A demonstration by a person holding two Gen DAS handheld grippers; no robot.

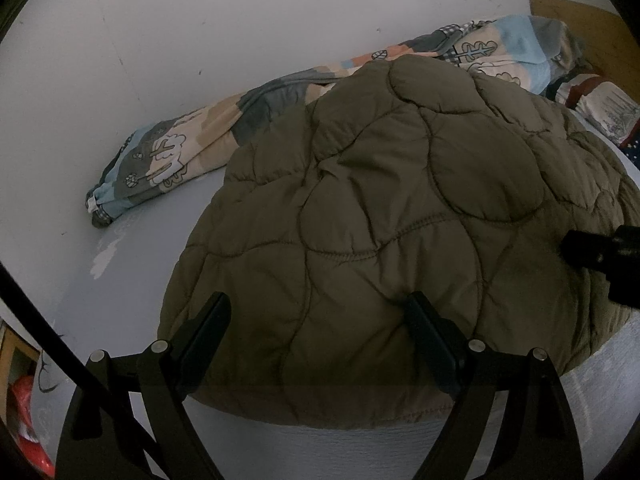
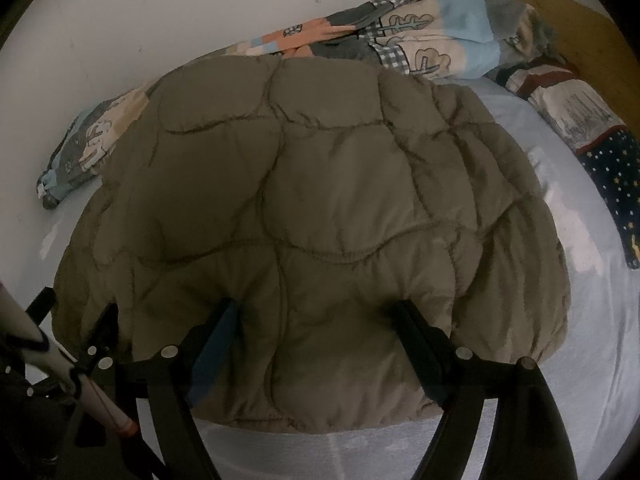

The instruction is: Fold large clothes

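Observation:
An olive quilted jacket [image 1: 400,180] [image 2: 300,180] lies spread and puffy on the bed's pale blue sheet [image 1: 132,280] [image 2: 580,300], its near hem towards me. My left gripper [image 1: 318,312] stands open, its two fingertips resting on the jacket's near left part. My right gripper [image 2: 314,312] is open too, its fingertips sunk into the padding near the hem, with a bulge of fabric between them that is not pinched. The right gripper [image 1: 600,256] shows at the right edge of the left wrist view. The left gripper [image 2: 92,344] shows at the lower left of the right wrist view.
A patchwork-print blanket [image 1: 180,152] [image 2: 420,36] lies bunched along the white wall [image 1: 200,20] behind the jacket. A printed pillow [image 1: 608,112] [image 2: 572,112] and a dark starry cloth [image 2: 616,184] lie at the right, before a wooden headboard [image 1: 580,28].

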